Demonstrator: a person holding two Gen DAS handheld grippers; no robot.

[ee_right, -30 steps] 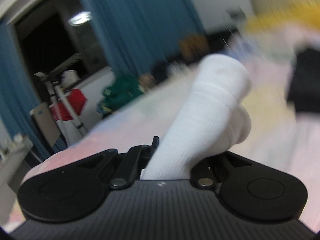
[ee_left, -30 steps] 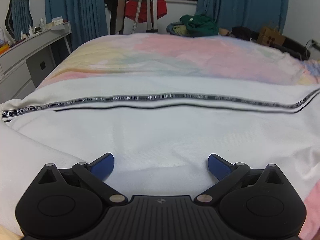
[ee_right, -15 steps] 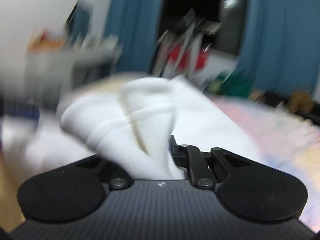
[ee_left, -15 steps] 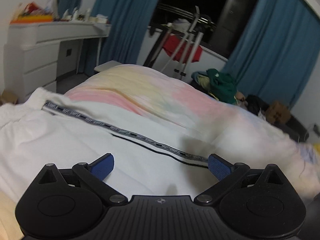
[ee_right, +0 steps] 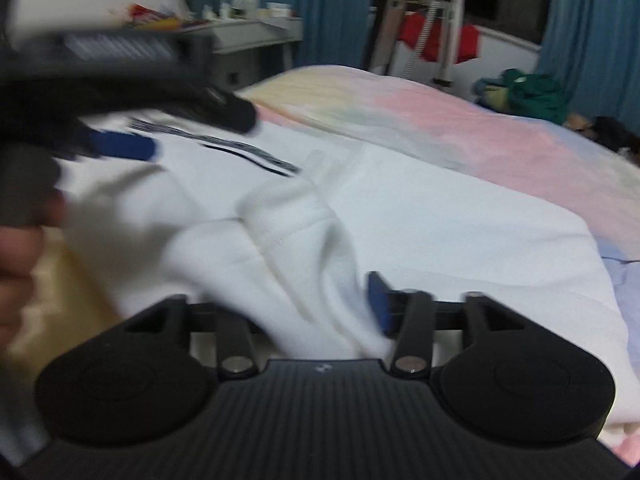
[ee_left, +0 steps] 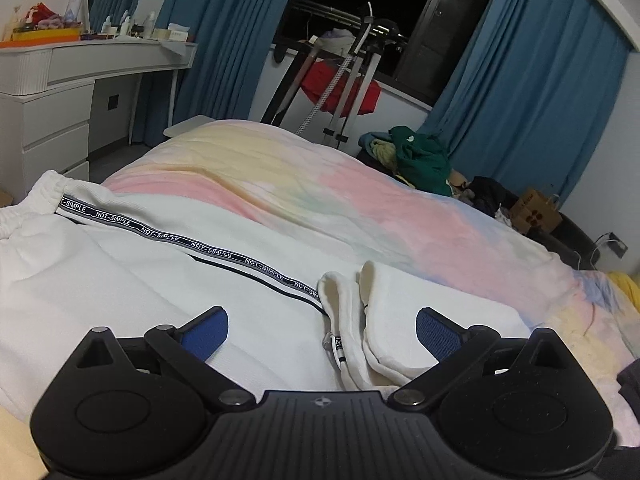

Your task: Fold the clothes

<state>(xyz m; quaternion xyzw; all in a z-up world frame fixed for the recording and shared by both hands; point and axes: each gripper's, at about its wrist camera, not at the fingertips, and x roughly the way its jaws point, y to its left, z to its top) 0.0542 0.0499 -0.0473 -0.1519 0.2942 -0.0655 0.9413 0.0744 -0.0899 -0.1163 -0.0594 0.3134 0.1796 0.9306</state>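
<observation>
while the white trousers (ee_left: 168,280) lie spread on the bed (ee_left: 360,200), their long axis runs crosswise to both tongs, the printed side stripe (ee_left: 192,242) going from the waistband (ee_left: 48,196) far off to the left tongs' left toward the cuffs (ee_left: 348,304) just ahead of them and a little right of centre. the cuff end lies doubled back over the leg, so the garment already shows one fold across its length. the left tongs (ee_left: 322,326) are wide open and hold nothing; cloth lies flat beneath and between the blue pads (ee_left: 208,332), with the cuffs reaching in between them. the right tongs (ee_right: 308,308) have a bunched ridge of the same white cloth running down between the fingers, but only the right blue pad (ee_right: 378,304) shows clearly and the view is blurred, so i cannot tell whether they pinch the cloth or have let it go. in the right view the left tongs (ee_right: 124,146) appear up and to the left, above the stripe, beside a blurred hand (ee_right: 20,256). the cuffs lie nearest the right tongs, and the waistband is on the left tongs' side. by my judgement, any further fold turns on that crosswise lie: one end must travel along the stripe toward the other, each tongs working the end nearest it.
</observation>
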